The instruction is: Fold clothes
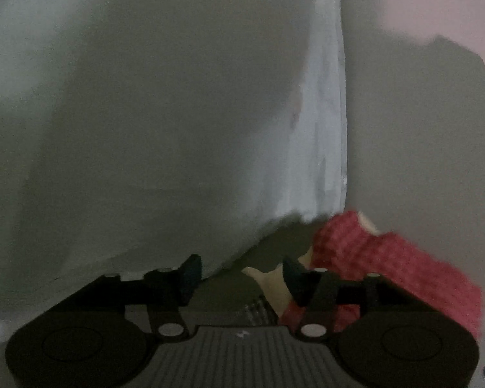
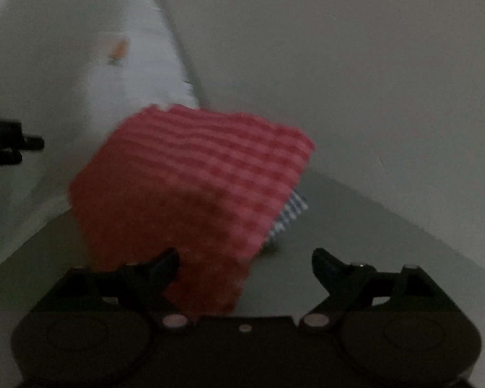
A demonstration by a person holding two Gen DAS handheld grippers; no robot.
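A red-and-pink checked cloth (image 2: 190,190) lies folded into a block on the grey surface, just ahead of my right gripper (image 2: 245,262). My right gripper is open, and the cloth's near corner lies between its fingers, closer to the left finger. A blue-and-white checked cloth (image 2: 289,213) peeks out from under the red one. In the left wrist view the red cloth (image 1: 388,265) lies to the right of my left gripper (image 1: 241,273), past its right finger. My left gripper is open and holds nothing. A cream patch (image 1: 268,279) of fabric shows between its fingers.
Pale walls meet in a corner behind the cloth (image 2: 174,48). A white strip with a small orange mark (image 2: 118,48) runs up the corner. The other gripper's dark tip (image 2: 13,148) shows at the left edge of the right wrist view. The grey surface (image 2: 339,220) extends right.
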